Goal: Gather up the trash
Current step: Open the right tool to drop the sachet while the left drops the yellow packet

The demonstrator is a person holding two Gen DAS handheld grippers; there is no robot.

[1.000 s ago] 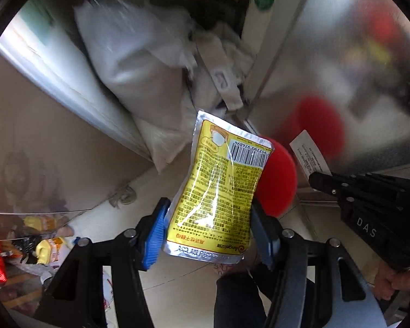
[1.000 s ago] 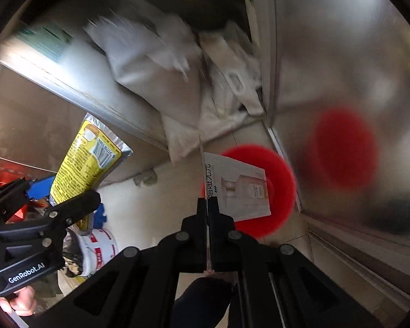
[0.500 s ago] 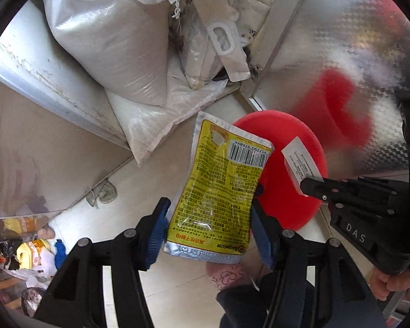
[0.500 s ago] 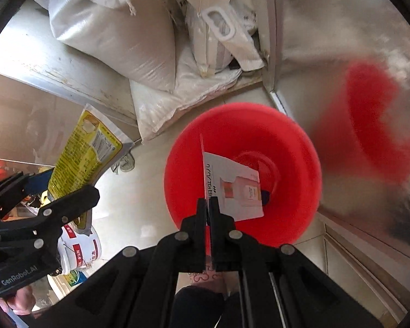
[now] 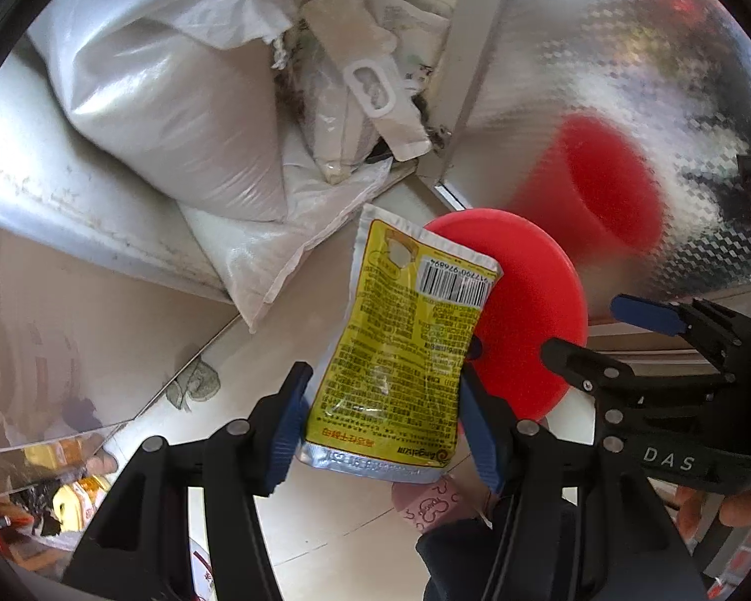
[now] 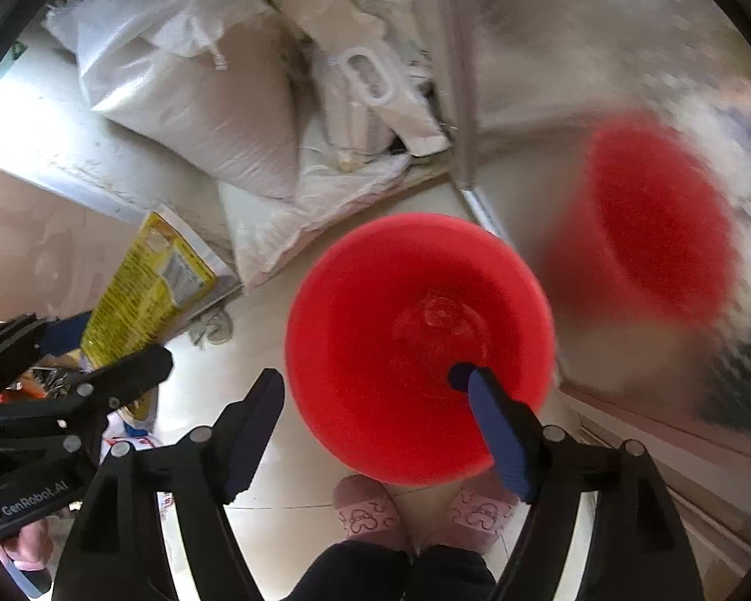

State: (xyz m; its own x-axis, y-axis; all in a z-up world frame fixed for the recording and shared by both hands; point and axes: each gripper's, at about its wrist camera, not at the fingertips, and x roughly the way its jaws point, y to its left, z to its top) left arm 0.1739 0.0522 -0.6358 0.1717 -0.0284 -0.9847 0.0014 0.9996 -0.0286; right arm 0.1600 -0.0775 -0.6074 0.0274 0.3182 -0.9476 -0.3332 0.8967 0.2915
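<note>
A red round bin (image 6: 415, 345) stands on the tiled floor below me; it also shows in the left wrist view (image 5: 525, 310). My left gripper (image 5: 383, 400) is shut on a yellow foil snack packet (image 5: 405, 350) and holds it upright just left of the bin's rim. The packet also shows in the right wrist view (image 6: 150, 290). My right gripper (image 6: 370, 395) is open and empty right above the bin's mouth. It also shows in the left wrist view (image 5: 606, 330), open. No paper card is visible in its jaws or in the blurred bin.
White woven sacks (image 6: 200, 85) and plastic bags (image 6: 365, 95) are piled against a metal frame behind the bin. A shiny metal panel (image 6: 626, 100) at the right mirrors the bin. The person's pink slippers (image 6: 370, 511) stand just before the bin. Packets lie at the far left (image 5: 65, 481).
My right gripper has opened and the white paper card it held is gone from its jaws. Both grippers have moved closer over the red bin. The left still holds the packet.
</note>
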